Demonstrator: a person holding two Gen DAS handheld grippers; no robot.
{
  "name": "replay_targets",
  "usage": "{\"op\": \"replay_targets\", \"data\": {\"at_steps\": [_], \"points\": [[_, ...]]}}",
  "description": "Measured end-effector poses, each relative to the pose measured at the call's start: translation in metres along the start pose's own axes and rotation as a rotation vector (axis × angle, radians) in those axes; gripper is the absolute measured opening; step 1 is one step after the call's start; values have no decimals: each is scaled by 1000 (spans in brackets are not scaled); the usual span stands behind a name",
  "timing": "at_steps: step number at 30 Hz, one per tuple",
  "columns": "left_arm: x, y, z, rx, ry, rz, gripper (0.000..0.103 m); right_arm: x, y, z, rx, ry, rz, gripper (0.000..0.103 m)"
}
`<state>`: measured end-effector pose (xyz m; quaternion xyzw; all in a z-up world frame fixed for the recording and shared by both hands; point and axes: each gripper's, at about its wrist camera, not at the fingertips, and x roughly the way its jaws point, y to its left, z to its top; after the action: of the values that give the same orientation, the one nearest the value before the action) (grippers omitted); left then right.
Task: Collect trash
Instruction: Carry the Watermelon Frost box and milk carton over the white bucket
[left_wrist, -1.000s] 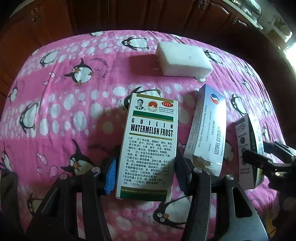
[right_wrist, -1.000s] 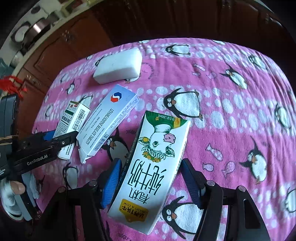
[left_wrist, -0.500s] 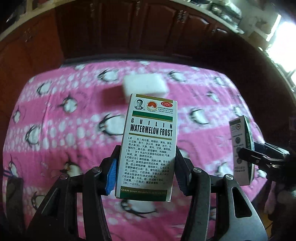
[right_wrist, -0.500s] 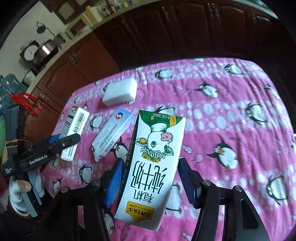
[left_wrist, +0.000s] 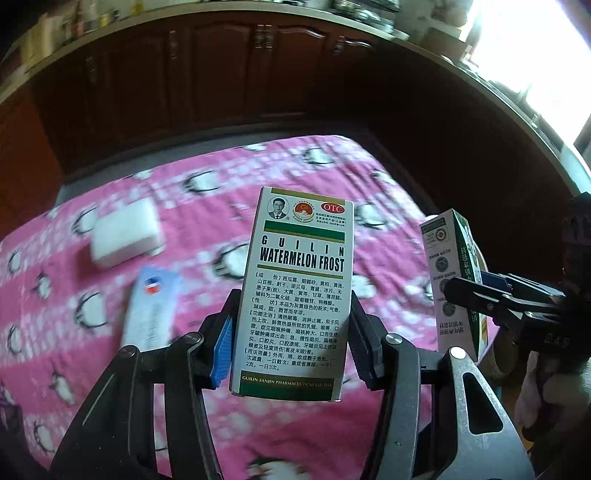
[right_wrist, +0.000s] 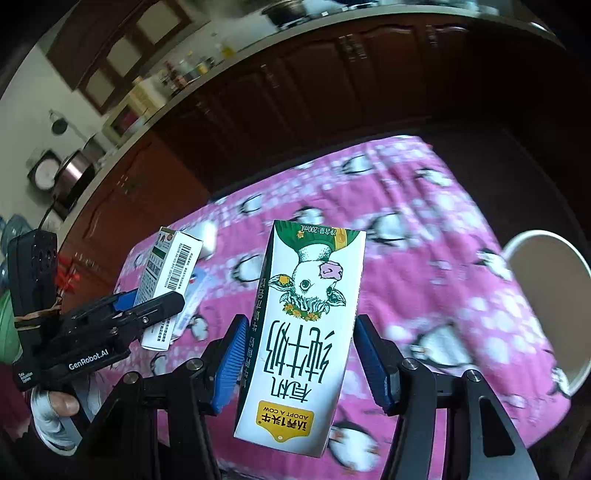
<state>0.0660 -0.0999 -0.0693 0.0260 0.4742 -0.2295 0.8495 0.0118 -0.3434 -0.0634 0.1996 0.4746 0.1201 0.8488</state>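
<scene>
Trash, a white-and-green "Watermelon Frost" medicine carton (left_wrist: 295, 295), is clamped in the left tongs (left_wrist: 291, 350); right tongs (right_wrist: 299, 362) clamp a cow-printed milk carton (right_wrist: 303, 332), both clear above the pink penguin-print tabletop (left_wrist: 74, 332), presumably for binning.

Surroundings: kitchen, table under patterned cloth.
Pink penguin-print cloth (left_wrist: 110, 369) covers the table. Dark wooden cabinets (left_wrist: 221, 74) run behind it, pale countertop (right_wrist: 207, 85) above with blurred bottles (right_wrist: 184, 72). Steel pot (right_wrist: 74, 173) and round dial (right_wrist: 46, 171) at the left end. Bright window (left_wrist: 535, 48) at right.
</scene>
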Motion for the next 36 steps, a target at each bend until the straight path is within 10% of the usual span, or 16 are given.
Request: {"op": "replay_targets", "data": {"at_steps": [36], "points": [[113,-227,54,283,159,-187,51,-82,-215,-25,386,-116,-193,53]]}}
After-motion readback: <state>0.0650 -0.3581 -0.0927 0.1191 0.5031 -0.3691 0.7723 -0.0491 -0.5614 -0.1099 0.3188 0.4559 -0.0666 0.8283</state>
